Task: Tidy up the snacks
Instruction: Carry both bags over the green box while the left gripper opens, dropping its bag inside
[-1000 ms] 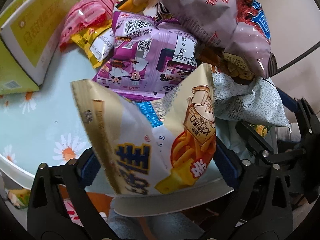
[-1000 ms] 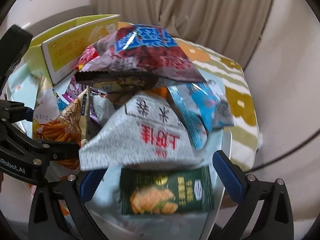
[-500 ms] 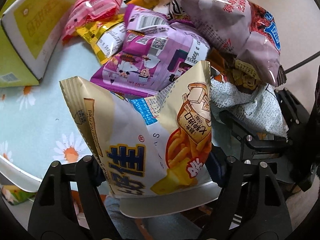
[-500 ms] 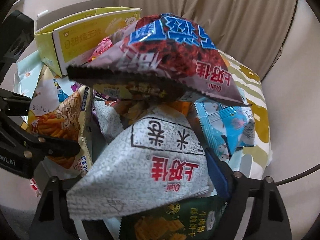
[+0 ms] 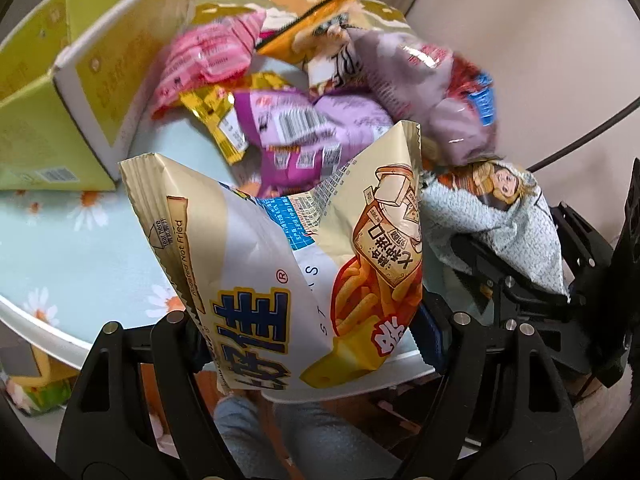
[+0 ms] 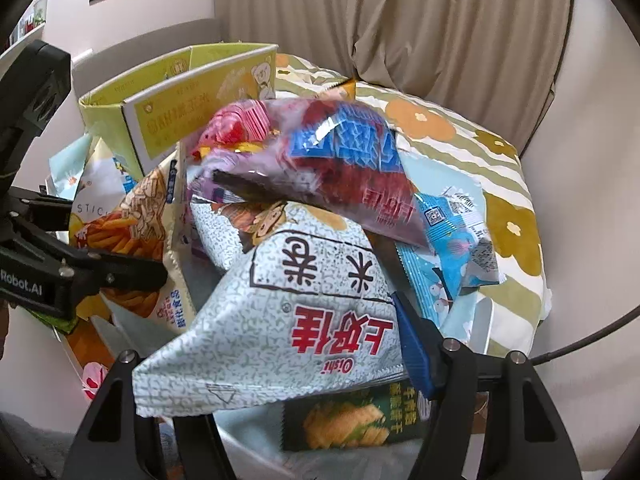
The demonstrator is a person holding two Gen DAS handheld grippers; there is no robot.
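My left gripper (image 5: 312,332) is shut on a cream and white bag of cheese sticks (image 5: 288,264) and holds it above the near rim of the round table. The bag also shows in the right wrist view (image 6: 132,236), with the left gripper's fingers (image 6: 120,270) on it. My right gripper (image 6: 276,364) is shut on a grey speckled rice-cracker bag (image 6: 288,320), which also shows in the left wrist view (image 5: 500,232). Behind lies a pile of snack bags: purple (image 5: 308,136), pink (image 5: 204,60), mauve with red and blue (image 6: 344,168) and light blue (image 6: 452,248).
An open yellow-green cardboard box (image 5: 80,80) stands at the table's left; it also shows in the right wrist view (image 6: 192,100). A dark green cracker bag (image 6: 352,420) lies under the right gripper. The table has a daisy-print cloth (image 5: 60,248). A flowered cushion (image 6: 480,152) and curtain sit behind.
Both held bags have been lifted higher off the pile. The mauve bag on top of the pile has shifted and blurs with motion.
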